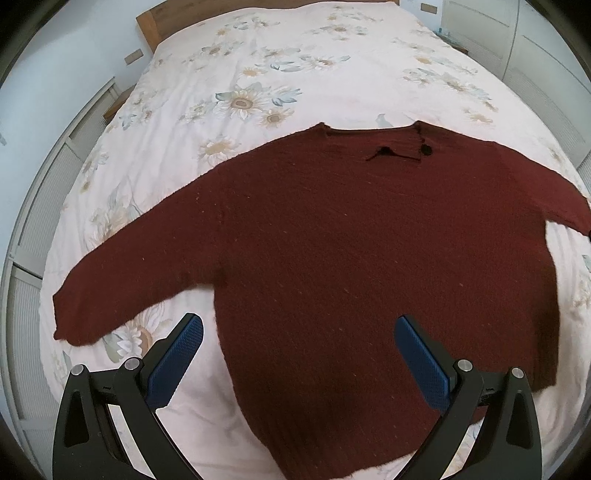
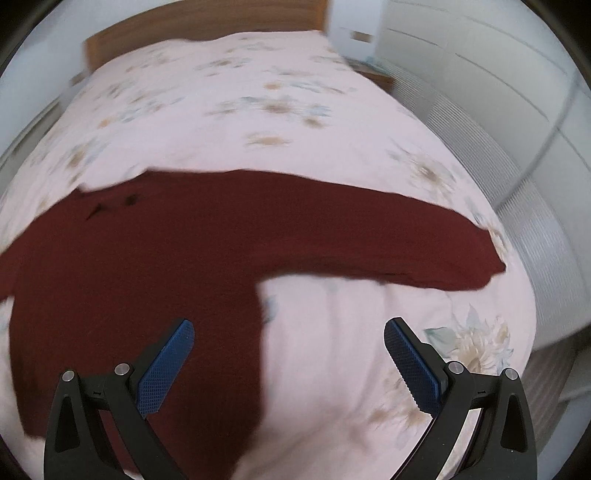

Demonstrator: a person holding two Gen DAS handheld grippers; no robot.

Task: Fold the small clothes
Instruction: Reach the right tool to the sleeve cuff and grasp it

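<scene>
1. Sweater, dark red knit, lies flat on bed w/ floral cover, both sleeves spread out, neckline toward wooden headboard.
2. L gripper hovers above sweater's lower hem, jaws wide apart, nothing held.
3. R gripper above sweater's right side edge, below the sleeve; jaws spread, nothing held. View is blurred.
4. White cabinets beside bed.

Dark red sweater spread flat on flowered bedspread, sleeves out; left gripper gaping above hem.
</scene>
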